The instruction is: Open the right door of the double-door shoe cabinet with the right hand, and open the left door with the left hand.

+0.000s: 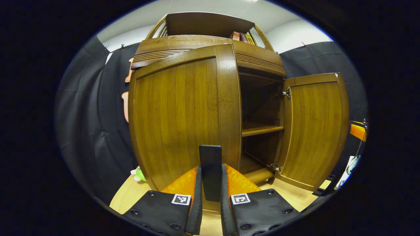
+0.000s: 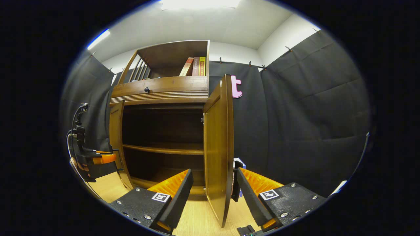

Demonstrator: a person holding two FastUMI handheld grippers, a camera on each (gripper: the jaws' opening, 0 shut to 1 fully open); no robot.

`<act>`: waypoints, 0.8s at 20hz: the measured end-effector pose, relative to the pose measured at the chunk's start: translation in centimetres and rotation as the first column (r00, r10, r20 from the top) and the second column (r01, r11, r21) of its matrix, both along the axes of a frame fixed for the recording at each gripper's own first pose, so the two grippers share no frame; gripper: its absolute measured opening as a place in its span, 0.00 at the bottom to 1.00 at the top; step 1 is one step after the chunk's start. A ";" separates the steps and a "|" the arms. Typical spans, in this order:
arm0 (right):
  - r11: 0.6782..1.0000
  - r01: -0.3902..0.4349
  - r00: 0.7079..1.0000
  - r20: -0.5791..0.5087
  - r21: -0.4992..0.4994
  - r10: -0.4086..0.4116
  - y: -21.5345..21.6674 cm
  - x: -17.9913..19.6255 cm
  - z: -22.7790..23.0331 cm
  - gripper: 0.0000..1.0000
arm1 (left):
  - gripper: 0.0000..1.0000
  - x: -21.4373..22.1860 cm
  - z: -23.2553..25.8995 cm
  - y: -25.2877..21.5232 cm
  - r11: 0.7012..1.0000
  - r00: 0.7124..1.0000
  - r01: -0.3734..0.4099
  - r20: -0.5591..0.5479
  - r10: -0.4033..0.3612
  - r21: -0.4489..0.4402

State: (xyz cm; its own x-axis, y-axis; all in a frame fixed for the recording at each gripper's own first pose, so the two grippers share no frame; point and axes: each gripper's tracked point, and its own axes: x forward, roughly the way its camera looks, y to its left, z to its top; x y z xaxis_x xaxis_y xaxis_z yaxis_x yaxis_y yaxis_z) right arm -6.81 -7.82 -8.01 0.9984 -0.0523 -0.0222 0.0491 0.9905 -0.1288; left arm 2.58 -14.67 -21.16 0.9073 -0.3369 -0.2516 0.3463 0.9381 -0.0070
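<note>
The wooden shoe cabinet (image 1: 197,41) has both doors swung out. In the left gripper view my left gripper (image 1: 210,167) is shut on the dark upright handle (image 1: 210,157) at the free edge of the left door (image 1: 177,114). That door stands partly open, and the right door (image 1: 315,131) stands wide open. In the right gripper view the right door (image 2: 216,137) is edge-on between the spread fingers of my right gripper (image 2: 214,170), which is open. Farther left, a hand holds the left gripper (image 2: 113,159) at the left door (image 2: 115,137). The dark inside and its shelf (image 2: 164,149) are exposed.
Books (image 2: 193,66) stand in the open top shelf above a drawer with a round knob (image 2: 147,89). A green toy (image 1: 139,174) lies on the wooden floor (image 1: 128,196) left of the cabinet. A small white box (image 2: 239,162) sits behind the right door. Black cloth walls close in around.
</note>
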 end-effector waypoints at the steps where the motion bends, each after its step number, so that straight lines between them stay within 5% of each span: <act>1: 1.000 -0.005 1.000 0.001 0.000 0.005 0.4 -0.2 0.0 0.94 | 0.29 -0.4 0.2 0.6 1.000 1.000 -0.007 0.002 0.007 0.000; 13: 0.997 -0.074 0.997 -0.009 -0.001 0.074 3.8 -0.2 -0.8 0.94 | 0.19 -5.0 1.7 7.3 0.997 0.997 -0.078 0.030 0.078 0.017; 14: 0.997 -0.081 0.997 -0.012 -0.001 0.081 4.2 -0.1 -0.9 0.84 | 0.20 -5.2 1.5 8.0 0.995 0.996 -0.091 0.029 0.090 0.029; 15: 0.996 -0.087 0.996 -0.014 0.000 0.087 4.5 -0.1 -1.0 0.94 | 0.17 -5.6 1.3 8.8 0.994 0.995 -0.103 0.023 0.102 0.041; 16: 0.996 -0.092 0.996 -0.016 0.001 0.092 4.7 -0.1 -1.1 0.94 | 0.18 -5.9 1.1 9.5 0.992 0.993 -0.115 0.019 0.115 0.045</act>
State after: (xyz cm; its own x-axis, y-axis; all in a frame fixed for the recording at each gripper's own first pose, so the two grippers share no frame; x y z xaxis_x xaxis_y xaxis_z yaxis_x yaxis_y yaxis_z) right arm -6.92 -3.09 -9.08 0.9985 0.0397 -0.0377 -0.0443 0.9907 -0.1284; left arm -3.35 -5.19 -20.04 0.9435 -0.2185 -0.2490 0.2359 0.9709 0.0421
